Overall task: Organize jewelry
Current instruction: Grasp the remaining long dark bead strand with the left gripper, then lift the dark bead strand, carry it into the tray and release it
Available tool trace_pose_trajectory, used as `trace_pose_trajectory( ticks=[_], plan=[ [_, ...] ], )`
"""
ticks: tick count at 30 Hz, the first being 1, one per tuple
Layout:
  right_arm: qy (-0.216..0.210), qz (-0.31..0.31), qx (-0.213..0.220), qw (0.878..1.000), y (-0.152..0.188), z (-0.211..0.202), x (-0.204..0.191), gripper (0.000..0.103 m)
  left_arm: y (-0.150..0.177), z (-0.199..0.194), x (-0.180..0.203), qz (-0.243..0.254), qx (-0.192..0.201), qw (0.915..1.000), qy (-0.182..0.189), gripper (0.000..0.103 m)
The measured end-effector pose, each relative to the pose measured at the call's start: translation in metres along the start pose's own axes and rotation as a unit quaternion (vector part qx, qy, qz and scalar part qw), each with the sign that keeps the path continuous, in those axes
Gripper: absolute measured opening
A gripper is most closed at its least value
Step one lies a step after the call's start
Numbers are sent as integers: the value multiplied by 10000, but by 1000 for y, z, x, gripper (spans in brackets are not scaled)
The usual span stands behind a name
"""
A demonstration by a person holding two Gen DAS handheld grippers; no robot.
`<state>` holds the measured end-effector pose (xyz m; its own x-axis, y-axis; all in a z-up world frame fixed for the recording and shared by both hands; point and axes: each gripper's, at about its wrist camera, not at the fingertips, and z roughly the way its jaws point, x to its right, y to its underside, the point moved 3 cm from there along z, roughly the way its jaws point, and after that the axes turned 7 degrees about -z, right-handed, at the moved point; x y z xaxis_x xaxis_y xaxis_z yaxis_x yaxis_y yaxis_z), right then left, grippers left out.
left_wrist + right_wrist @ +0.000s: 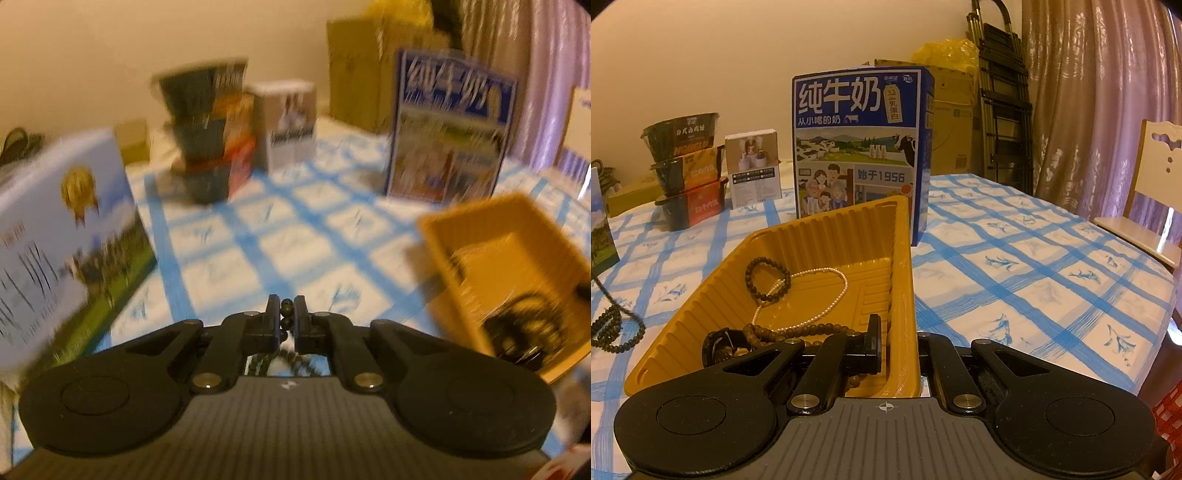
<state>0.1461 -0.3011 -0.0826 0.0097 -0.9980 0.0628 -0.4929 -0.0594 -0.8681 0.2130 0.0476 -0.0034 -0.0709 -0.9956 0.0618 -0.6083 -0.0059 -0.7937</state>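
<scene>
Left gripper (287, 317): jaws clenched on a strand of dark beads (285, 320), which shows between the pads and trails down beneath the gripper body. The left wrist view is blurred throughout. In the right wrist view a coil of dark beads (607, 328) lies at the left edge over the table; whether it belongs to the same strand cannot be told.

Right gripper (897, 343): jaws clamped on the right-hand wall of the yellow tray (827, 236), one finger inside the tray, the other outside it. The tray sits tilted, its right wall raised.

Inside the tray: a dark bead bracelet (767, 277) on the floor toward the left, a thin pearl necklace (820, 295) looped across the middle and overlapping the bracelet, a brown bead string (798, 330) lying along the near end, and a black round item (718, 347) at the near left corner, not identifiable.

The table (1034, 266) carries a blue-and-white checked cloth. Just behind the tray stands a blue milk carton box (857, 147), upright. Left of it stand a small white box (753, 166) and a stack of three dark bowls (687, 166). A second printed box (62, 229) stands at the left edge of the left wrist view. Behind the table: cardboard boxes (953, 122), a folded ladder (1004, 96), a curtain (1108, 92) and a chair (1156, 192) at the right.
</scene>
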Motion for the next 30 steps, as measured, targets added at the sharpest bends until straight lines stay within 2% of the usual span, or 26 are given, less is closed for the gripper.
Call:
trace_pose_trajectory(
  ticks=[7, 17, 26, 30],
  plan=[
    [-8, 20, -8, 10000, -1, 1, -1, 6, -60, -63, 18, 7, 661, 9972, 355, 6],
    [-51, 78, 17, 10000, -4, 3, -1, 6, -138, -137, 42, 293, 1421, 9881, 507, 6],
    [-81, 104, 30, 9999, -6, 6, -2, 6, -192, -185, 67, 435, 1954, 9776, 642, 6],
    [-108, 128, 37, 9999, -8, 7, -2, 6, -206, -199, 85, 597, 2133, 9723, 748, 6]
  ],
)
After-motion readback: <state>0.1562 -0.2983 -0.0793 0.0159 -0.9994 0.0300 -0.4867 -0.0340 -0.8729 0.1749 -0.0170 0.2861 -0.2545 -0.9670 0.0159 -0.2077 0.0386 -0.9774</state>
